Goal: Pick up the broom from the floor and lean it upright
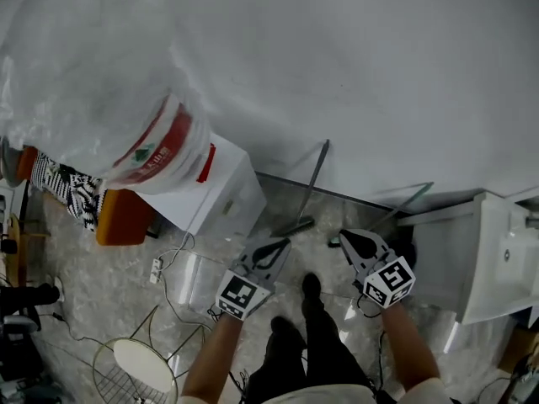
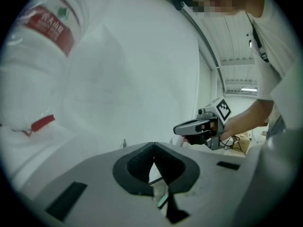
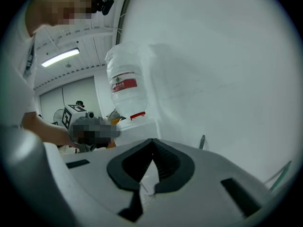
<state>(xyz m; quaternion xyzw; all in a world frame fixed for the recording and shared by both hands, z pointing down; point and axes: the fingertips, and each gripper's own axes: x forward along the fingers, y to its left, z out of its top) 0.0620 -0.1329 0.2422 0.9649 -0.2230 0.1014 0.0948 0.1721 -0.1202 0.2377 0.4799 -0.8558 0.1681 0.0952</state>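
A plain workroom or lab, not a home: a bare white wall (image 1: 362, 66) fills the top of the head view, with a water-cooler bottle (image 1: 156, 146) on its white dispenser (image 1: 223, 196) at upper left. A power strip (image 1: 156, 268) lies on the speckled floor (image 1: 101, 289) at lower left. The right gripper view shows a ceiling strip light (image 3: 60, 57) at upper left.

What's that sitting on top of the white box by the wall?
A large clear water bottle with a red label stands upturned on the white dispenser. The bottle's own body covers its neck, so how it seats in the top cannot be seen.
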